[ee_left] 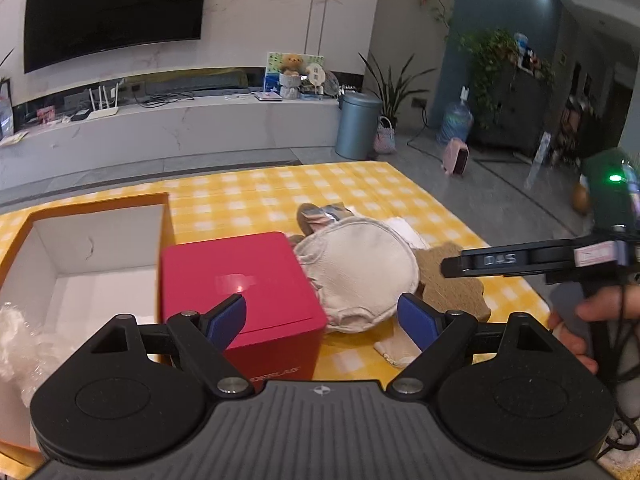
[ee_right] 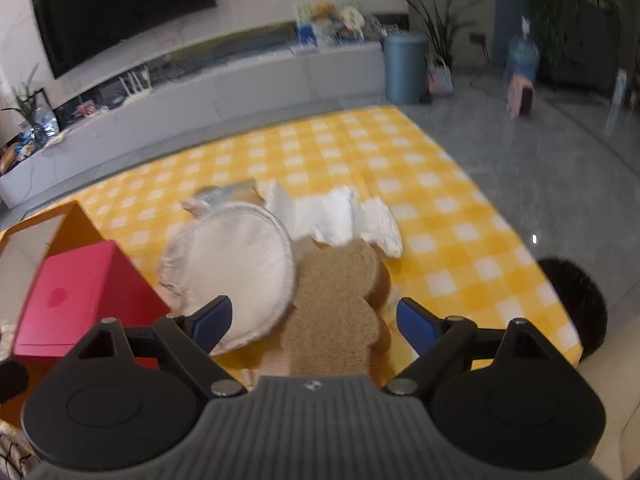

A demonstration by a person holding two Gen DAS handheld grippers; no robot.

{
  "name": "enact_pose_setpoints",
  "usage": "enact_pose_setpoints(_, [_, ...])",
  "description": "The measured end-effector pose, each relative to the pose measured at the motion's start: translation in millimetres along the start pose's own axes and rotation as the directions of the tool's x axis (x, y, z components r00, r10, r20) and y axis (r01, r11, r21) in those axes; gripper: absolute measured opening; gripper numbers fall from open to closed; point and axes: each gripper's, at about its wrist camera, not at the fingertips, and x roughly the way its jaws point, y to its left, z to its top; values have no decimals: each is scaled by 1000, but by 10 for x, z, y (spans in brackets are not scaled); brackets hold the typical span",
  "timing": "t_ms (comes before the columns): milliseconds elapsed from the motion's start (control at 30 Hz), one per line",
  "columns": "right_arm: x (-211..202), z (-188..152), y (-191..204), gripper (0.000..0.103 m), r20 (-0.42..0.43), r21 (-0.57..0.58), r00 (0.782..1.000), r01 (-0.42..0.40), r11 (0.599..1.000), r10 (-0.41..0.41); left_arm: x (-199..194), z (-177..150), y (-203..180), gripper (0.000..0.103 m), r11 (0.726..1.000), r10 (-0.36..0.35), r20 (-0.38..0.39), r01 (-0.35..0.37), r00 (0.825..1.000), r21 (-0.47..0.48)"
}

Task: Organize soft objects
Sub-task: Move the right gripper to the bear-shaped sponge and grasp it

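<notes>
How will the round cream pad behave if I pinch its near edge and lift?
The cream pad looks like thin cloth with a frilled rim, so it will probably droop. It seems light. It overlaps the brown plush, which may get dragged along.

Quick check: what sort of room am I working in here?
Most likely a home living room: a big wall-mounted TV above a long media console, potted plants and a bin on the floor.

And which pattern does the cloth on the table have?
Yellow and white checked tablecloth; it shows best in the right wrist view.
</notes>
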Motion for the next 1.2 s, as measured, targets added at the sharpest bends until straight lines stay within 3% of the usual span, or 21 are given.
enact_pose_setpoints(167, [403,-55,84,88,-97,-70,985,138,988,-144,144,23,-71,100,1000,23,-25,-23,999,-6])
enact_pose_setpoints(367, [541,-64,235,88,-93,-152,978,171,974,-186,304,72,-160,100,998,54,-37,-53,998,33])
enact_pose_setpoints(600, [628,-86,245,88,-123,-174,975,163,971,-185,432,156,-202,100,995,74,-71,-69,995,69])
enact_pose_setpoints(633, [647,-92,257,86,-131,-182,972,167,969,-193,445,170,-208,100,995,73,-75,-67,995,75])
enact_pose_setpoints(667, [663,-103,262,77,-139,-187,971,165,968,-192,452,176,-219,100,994,70,-79,-64,994,84])
enact_pose_setpoints(733, [658,-111,258,76,-149,-181,975,136,974,-164,463,195,-255,100,992,75,-84,-66,994,107])
enact_pose_setpoints(967, [374,-48,108,74,-62,-97,993,94,991,-100,442,333,-402,100,972,87,-70,-69,994,226])
enact_pose_setpoints(1100, [138,13,-92,74,18,14,998,65,998,-66,583,353,-532,100,935,55,-100,-16,993,354])
enact_pose_setpoints(1200, [49,38,-237,74,51,73,996,64,995,-68,749,279,-743,100,846,98,-99,-30,990,532])
